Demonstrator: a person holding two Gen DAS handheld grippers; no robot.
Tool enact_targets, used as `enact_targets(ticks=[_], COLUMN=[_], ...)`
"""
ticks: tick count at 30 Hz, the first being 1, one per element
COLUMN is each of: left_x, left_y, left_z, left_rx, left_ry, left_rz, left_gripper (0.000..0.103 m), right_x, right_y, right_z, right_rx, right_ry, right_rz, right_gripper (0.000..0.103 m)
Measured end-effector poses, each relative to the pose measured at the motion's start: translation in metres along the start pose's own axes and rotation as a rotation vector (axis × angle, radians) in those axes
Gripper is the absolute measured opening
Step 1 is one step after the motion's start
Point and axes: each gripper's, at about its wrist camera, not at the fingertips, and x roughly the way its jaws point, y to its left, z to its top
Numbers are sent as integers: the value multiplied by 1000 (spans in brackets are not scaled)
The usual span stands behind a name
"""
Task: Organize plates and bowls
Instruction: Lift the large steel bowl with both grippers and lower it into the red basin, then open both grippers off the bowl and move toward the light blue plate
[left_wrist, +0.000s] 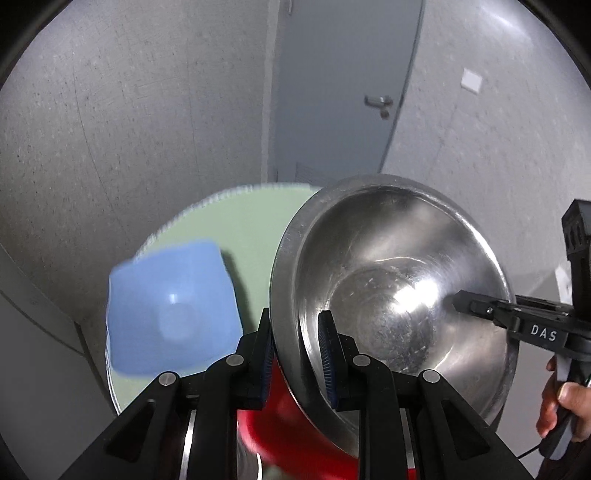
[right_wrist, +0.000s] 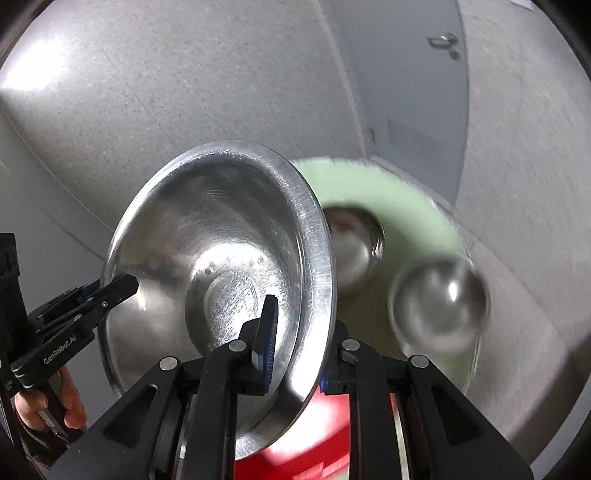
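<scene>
At the centre of both wrist views a steel bowl hangs tilted, clamped by both claws on opposite rims. The left gripper pinches the near rim at lower middle of its frame, one pad inside, one outside; the right gripper does the same on the other rim. Neither is nearer; the bowl spans them. Below, a round green table holds a blue bowl at lower left, and in the right view two small steel bowls at right. A red bowl lies directly beneath. Behind: speckled grey floor and a door.
</scene>
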Motion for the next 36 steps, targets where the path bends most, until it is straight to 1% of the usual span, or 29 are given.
enact_targets(ticks=[1, 4, 5, 6, 8, 10, 12, 14, 18, 20, 21, 23, 24, 25, 26, 28, 30, 32, 33, 34, 36], left_x=[1, 11, -7, -10, 2, 7, 11, 23, 35, 35, 35, 35, 33, 32, 31, 29, 25, 20, 15, 8, -9], left_y=[0, -12, -23, -25, -28, -24, -23, -29, -31, -27, -19, -14, -11, -8, -7, -3, -1, 0, 2, 7, 18], left_z=[-11, -29, -32, -34, -30, -32, -29, -23, -16, -20, -21, -18, -20, -19, -18, -19, -18, -15, -13, -11, -5], left_rx=[6, 7, 5, 3, -3, -2, -2, -1, -15, -24, -28, -36, -39, -41, -45, -49, -51, -63, -72, -83, -107], left_ry=[15, 76, 86, 98, 120, 137, 153, 169, 191, 202, 201, 196, 192, 189, 181, 172, 157, 126, 109, 88, 29], left_rz=[0, 2, 4, 3, 1, 5, 5, 7, -10, -29, -39, -45, -49, -53, -52, -62, -55, -69, -71, -63, -45], left_gripper=[19, 19, 19, 19, 19, 19, 19, 20, 21, 21, 22, 24, 27, 32, 34, 36, 39, 43, 49, 58, 63], right_x=[2, 10, 15, 19, 26, 34, 36, 41, 46, 48, 48, 47, 46, 46, 45, 46, 46, 43, 39, 34, 21], right_y=[-1, -3, -3, -2, -2, -5, -19, -17, -21, -21, -21, -21, -20, -19, -20, -20, -21, -21, -20, -19, -16], right_z=[-15, -38, -47, -53, -61, -63, -71, -74, -69, -67, -66, -68, -67, -65, -62, -56, -51, -48, -46, -44, -32], right_rx=[14, 26, 31, 36, 26, 39, 33, 24, 7, 4, 0, -7, -11, -18, -21, -26, -32, -46, -53, -63, -86], right_ry=[16, 49, 63, 78, 93, 112, 123, 129, 126, 127, 133, 143, 149, 155, 151, 159, 176, 182, 179, 165, 124], right_rz=[-4, -30, -38, -41, -57, -57, -68, -83, -100, -106, -107, -100, -95, -94, -85, -81, -75, -96, -107, -122, -169], right_gripper=[17, 17, 17, 17, 17, 18, 18, 20, 20, 21, 22, 31, 34, 46, 55, 58, 58, 59, 59, 59, 59])
